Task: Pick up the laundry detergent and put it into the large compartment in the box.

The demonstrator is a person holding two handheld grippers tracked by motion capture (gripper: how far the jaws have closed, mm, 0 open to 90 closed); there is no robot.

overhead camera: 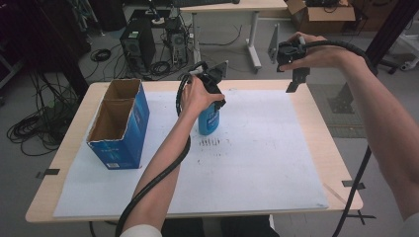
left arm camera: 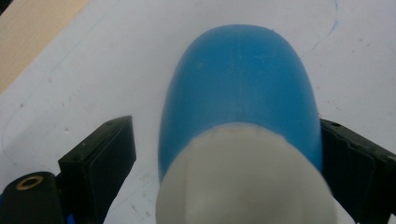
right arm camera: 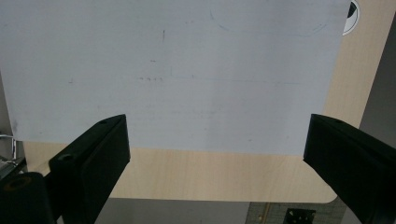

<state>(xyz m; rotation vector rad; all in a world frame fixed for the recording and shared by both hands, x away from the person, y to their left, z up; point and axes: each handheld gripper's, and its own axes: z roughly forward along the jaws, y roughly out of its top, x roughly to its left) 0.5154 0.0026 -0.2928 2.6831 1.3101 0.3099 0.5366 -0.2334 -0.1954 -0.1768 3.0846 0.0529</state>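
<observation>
Left claw (overhead camera: 216, 104) straddles blue bottle (overhead camera: 209, 120) standing mid-tabletop (overhead camera: 306, 103) on white sheet (overhead camera: 257, 163); one pad touching, other apart, no grip. Right claw (overhead camera: 295, 84) wide open, empty, raised.

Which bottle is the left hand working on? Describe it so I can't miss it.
On the white sheet covering the table, look right of the open blue carton. There, a blue bottle with a white cap stands upright between the left gripper jaws. It is the sheet's only bottle.

Black tongs (overhead camera: 217, 101), 2 ribbed black cables, white sleeve cuffs
</observation>
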